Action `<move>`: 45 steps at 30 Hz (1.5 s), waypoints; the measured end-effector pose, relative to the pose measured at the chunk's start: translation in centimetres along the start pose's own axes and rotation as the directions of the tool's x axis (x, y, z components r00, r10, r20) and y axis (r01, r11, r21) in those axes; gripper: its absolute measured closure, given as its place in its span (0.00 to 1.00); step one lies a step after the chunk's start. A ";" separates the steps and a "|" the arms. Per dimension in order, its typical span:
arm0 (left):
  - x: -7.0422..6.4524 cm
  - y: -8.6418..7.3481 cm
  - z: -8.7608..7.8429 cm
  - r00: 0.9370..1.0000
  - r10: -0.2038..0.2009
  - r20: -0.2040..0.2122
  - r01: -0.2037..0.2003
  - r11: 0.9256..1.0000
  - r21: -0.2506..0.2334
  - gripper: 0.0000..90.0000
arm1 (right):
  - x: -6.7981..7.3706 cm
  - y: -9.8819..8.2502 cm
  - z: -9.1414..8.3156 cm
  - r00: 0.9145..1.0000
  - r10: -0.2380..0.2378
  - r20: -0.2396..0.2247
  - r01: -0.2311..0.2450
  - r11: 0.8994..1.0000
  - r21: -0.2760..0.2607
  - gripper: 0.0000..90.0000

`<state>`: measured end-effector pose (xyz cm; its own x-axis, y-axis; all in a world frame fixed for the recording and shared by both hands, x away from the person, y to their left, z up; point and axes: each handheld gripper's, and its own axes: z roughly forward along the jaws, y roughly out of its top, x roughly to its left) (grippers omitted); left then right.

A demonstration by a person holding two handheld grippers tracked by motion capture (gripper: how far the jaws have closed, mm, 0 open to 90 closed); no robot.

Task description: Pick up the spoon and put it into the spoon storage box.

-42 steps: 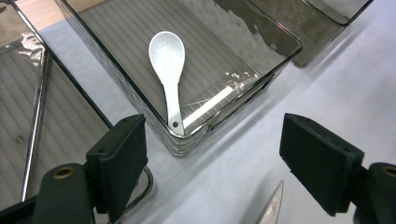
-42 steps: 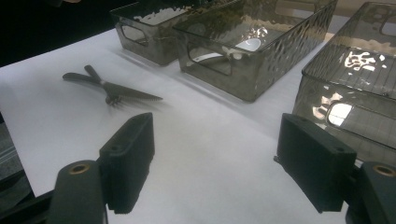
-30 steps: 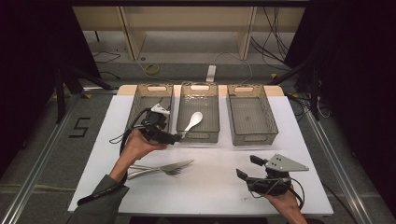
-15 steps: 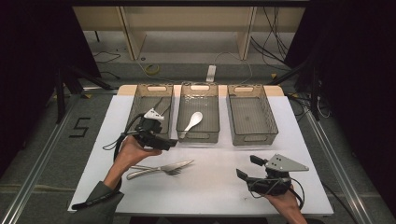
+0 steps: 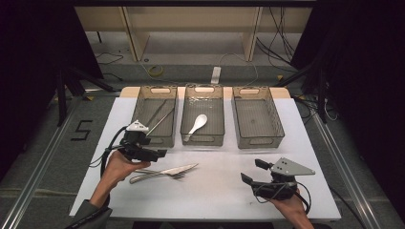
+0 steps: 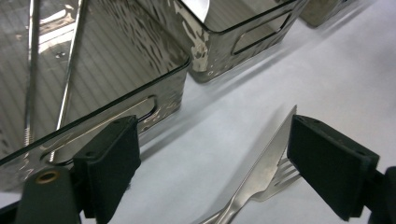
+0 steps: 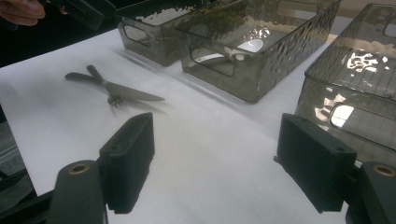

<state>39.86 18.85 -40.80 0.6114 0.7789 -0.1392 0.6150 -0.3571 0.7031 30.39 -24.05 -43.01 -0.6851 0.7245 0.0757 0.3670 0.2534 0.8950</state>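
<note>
A metal knife [image 5: 176, 169] and a fork [image 5: 157, 176] lie crossed on the white table [image 5: 215, 200], in front of the left bin. My left gripper [image 5: 160, 153] hovers just above their handle end, open with nothing held. In the left gripper view the knife [image 6: 264, 163] and the fork [image 6: 278, 179] lie between the spread jaws of the left gripper [image 6: 215, 158]. A white spoon [image 5: 197, 125] rests in the middle bin [image 5: 203, 138]. My right gripper [image 5: 252, 171] stands open and empty at the near right. In the right gripper view the right gripper [image 7: 219, 154] faces the knife [image 7: 126, 92].
Three clear bins stand in a row at the back. The left bin [image 5: 157, 140] holds thin metal chopsticks [image 5: 160, 119]. The right bin [image 5: 258, 140] has nothing in it. Dark floor, cables and rails surround the table.
My left gripper has drawn back from the front of the middle bin toward the near left, lower over the knife and fork. The spoon and the right gripper have stayed put.
</note>
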 end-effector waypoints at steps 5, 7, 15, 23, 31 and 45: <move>0.3 -0.7 0.0 1.000 -0.013 0.005 0.013 1.000 0.009 0.18 | -0.1 0.0 0.0 1.000 0.002 -0.002 -0.002 1.000 -0.001 0.32; 0.4 -1.0 -0.1 1.000 -0.021 0.002 0.021 1.000 0.011 0.18 | -0.1 0.0 0.0 1.000 0.003 -0.002 -0.003 1.000 0.002 0.32; 0.5 -1.9 -0.4 0.999 -0.032 -0.002 0.032 0.999 0.032 0.18 | 0.0 -0.1 -0.1 1.000 0.001 -0.005 -0.001 1.000 0.001 0.32; 0.5 -2.6 -0.6 0.999 -0.036 0.004 0.036 0.997 0.065 0.18 | -0.1 -0.1 0.0 1.000 0.005 -0.004 -0.005 1.000 0.000 0.32; 0.0 -3.1 -0.3 1.000 -0.021 0.001 0.021 0.994 0.104 0.18 | -0.1 -0.1 -0.1 1.000 -0.001 -0.003 0.001 1.000 0.000 0.32; -0.9 -4.0 0.3 0.999 0.031 0.011 -0.033 0.974 0.222 0.20 | -0.1 -0.1 0.0 1.000 0.001 -0.001 -0.001 1.000 0.003 0.32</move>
<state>37.02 19.46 -43.67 0.6359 0.7616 -0.1252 0.6899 -0.4882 0.5345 30.41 -24.16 -43.08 -0.6853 0.7241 0.0769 0.3694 0.2546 0.8937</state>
